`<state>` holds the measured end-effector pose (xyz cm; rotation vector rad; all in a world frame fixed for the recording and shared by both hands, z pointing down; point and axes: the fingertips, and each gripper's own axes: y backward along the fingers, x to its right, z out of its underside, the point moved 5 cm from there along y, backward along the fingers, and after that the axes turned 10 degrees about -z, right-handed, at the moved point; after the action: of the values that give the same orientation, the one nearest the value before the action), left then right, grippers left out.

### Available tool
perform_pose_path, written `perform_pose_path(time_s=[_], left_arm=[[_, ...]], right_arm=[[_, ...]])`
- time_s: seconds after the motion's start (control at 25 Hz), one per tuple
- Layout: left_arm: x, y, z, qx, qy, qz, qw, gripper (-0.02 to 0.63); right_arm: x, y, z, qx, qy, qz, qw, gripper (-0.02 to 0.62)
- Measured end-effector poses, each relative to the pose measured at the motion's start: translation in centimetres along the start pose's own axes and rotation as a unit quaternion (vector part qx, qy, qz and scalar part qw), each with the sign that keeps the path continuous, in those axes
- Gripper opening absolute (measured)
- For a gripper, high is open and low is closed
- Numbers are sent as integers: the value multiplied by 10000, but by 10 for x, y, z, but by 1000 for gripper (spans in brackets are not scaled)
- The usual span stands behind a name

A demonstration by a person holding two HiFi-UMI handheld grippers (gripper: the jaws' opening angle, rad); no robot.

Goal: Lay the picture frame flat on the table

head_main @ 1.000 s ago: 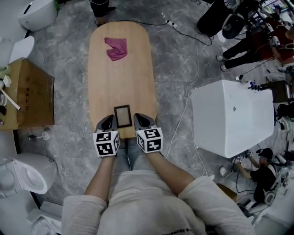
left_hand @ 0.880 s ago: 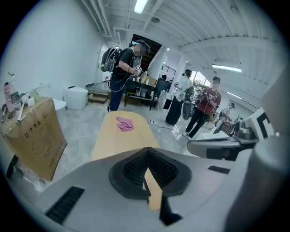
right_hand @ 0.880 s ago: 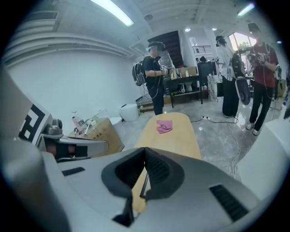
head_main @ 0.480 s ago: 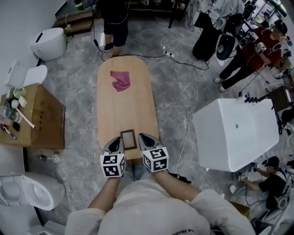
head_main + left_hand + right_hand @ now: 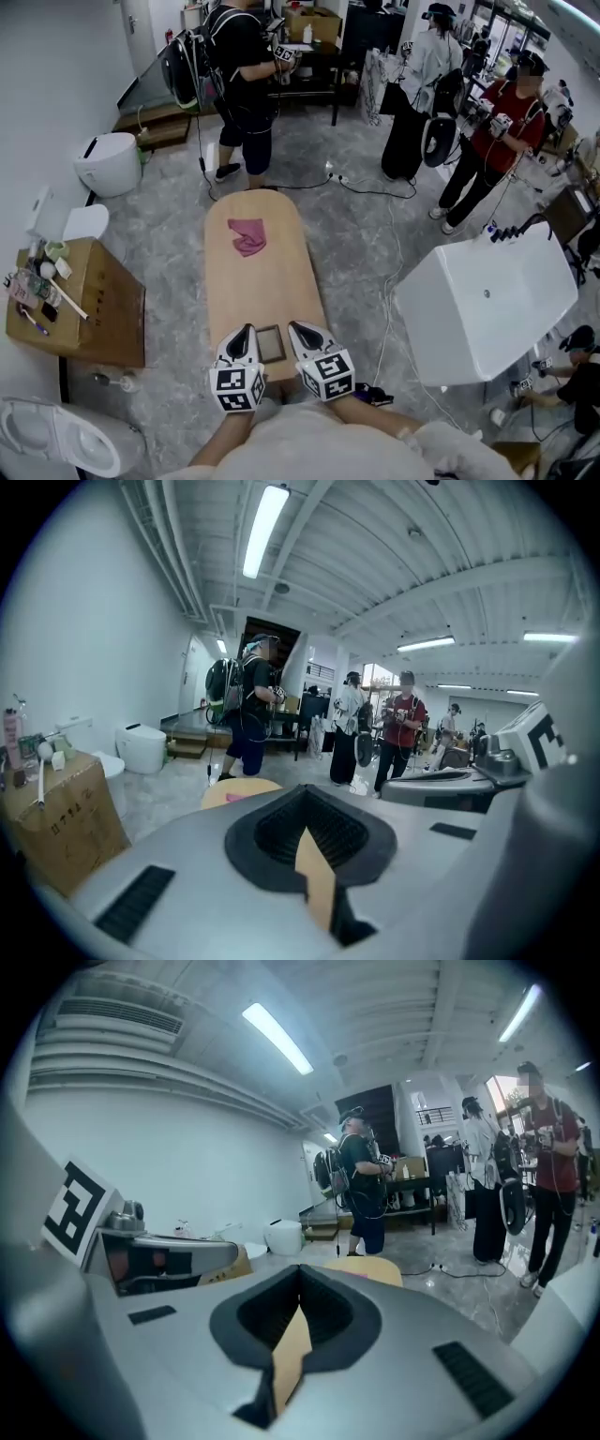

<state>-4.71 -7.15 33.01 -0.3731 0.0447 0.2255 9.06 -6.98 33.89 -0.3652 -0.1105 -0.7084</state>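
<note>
A small dark picture frame point(image 5: 270, 344) appears to lie flat on the near end of the long wooden table point(image 5: 262, 281). My left gripper point(image 5: 246, 331) rests just left of it and my right gripper point(image 5: 296, 328) just right of it, both pointing away from me. Both are shut with nothing between the jaws. In the left gripper view the left gripper point(image 5: 309, 832) has its jaws together, with the table's far end point(image 5: 239, 789) beyond. The right gripper point(image 5: 295, 1321) looks the same in its own view. Neither gripper view shows the frame.
A pink cloth point(image 5: 247, 235) lies at the table's far end. A white tub point(image 5: 483, 305) stands to the right and a cardboard box point(image 5: 94, 305) with small items to the left. A toilet point(image 5: 108, 161) and several standing people point(image 5: 242, 84) are farther back. Cables run across the floor.
The head view has tilted up and now takes in much more of the room. Both grippers stay shut on either side of the frame, which has not moved on the table.
</note>
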Motion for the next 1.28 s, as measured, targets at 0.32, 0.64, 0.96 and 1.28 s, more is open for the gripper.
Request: perform_pose_path(time_s=[0.32,0.64,0.96,1.28], left_arm=[[9,23,-41,620,-35,-16,9981,8],[21,45,-78,1299,-208,-101,9913,8],[34,60,-84,1629,-553,-247,9848,8],[43,51,-67,1407,-492,-291,9884,8]], right_arm=[[-3,21,-54,729,292,-64,9969,11],[-21,45,-106,1483,988,-221,9837,11],[-20,53,-92,1440,1221,-111,9820,11],[-7,46,-76,1306,1047,-341,9853,11]])
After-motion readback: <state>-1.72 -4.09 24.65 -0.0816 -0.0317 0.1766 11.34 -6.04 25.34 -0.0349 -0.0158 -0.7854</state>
